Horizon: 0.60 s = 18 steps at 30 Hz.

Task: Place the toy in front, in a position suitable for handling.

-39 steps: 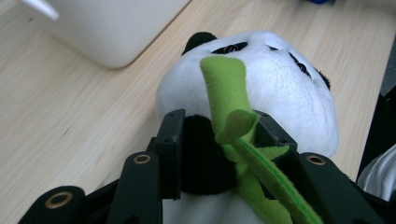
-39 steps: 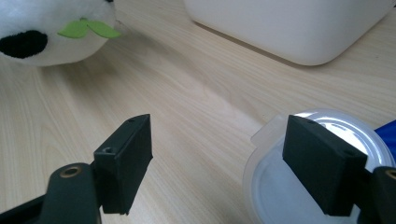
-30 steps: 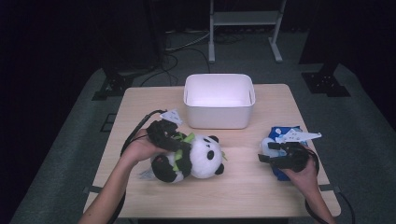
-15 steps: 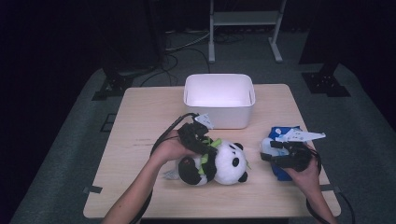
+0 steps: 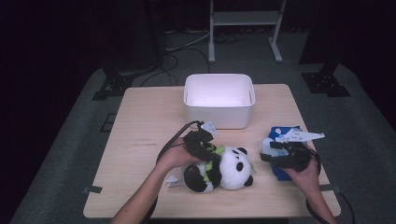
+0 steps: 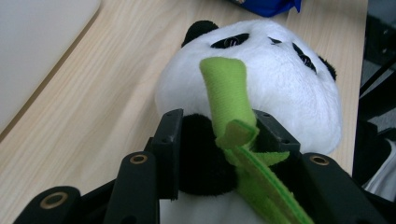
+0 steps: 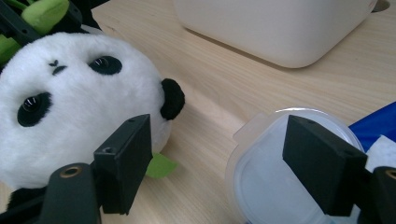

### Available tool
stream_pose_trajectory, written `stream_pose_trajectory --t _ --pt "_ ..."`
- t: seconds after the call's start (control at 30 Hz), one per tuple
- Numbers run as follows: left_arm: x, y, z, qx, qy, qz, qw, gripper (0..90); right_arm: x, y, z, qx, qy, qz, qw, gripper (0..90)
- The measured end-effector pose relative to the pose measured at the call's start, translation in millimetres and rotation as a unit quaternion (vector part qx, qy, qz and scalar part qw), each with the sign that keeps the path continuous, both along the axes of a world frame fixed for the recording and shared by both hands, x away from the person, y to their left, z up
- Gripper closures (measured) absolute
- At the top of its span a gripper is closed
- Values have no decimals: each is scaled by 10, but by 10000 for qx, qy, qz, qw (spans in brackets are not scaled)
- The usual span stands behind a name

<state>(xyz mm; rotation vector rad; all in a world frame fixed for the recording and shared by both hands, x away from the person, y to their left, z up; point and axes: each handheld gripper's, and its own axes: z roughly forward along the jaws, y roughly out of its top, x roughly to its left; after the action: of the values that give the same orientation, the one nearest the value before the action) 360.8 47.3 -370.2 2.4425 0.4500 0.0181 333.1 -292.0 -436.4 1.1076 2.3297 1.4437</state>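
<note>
Dark floor and black stands surround the pale wooden tabletop [image 5: 140, 126], with a white bin [image 5: 218, 100] sitting toward its far edge. From my station I see the left gripper [image 5: 205, 151] down on a toy panda [image 5: 224, 168] that lies on its side near the front middle of the tabletop, head toward the right. In the left gripper view its two black jaws pinch the panda's black shoulder just below the white head, and a green strip [image 6: 231, 112] of the toy's bamboo leaf runs up between them. A white tag [image 5: 173, 181] pokes out at the panda's left end. My right gripper [image 5: 280, 156] hovers off to the right, near the panda's head but apart from it, with its jaws spread wide. In the right gripper view those jaws straddle a clear plastic lid [image 7: 285, 172] lying flat on the wood, and I cannot tell whether they touch it. A blue packet [image 5: 280, 135] lies just under and behind that gripper.
</note>
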Motion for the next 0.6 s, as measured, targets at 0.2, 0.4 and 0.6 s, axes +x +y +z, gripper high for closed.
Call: stream_pose_trajectory --t 0.2,0.4,0.6 --pt "-36 26 -4 -93 -19 -33 9999 507 -2 28 -7 -31 3 24 10000 228" --pt "-42 83 46 -261 -102 -3 9996 373 -5 66 -16 -53 10 37 10000 227" --pt "-95 230 159 -428 -229 85 9988 274 1 78 -29 -74 53 40 10000 227"
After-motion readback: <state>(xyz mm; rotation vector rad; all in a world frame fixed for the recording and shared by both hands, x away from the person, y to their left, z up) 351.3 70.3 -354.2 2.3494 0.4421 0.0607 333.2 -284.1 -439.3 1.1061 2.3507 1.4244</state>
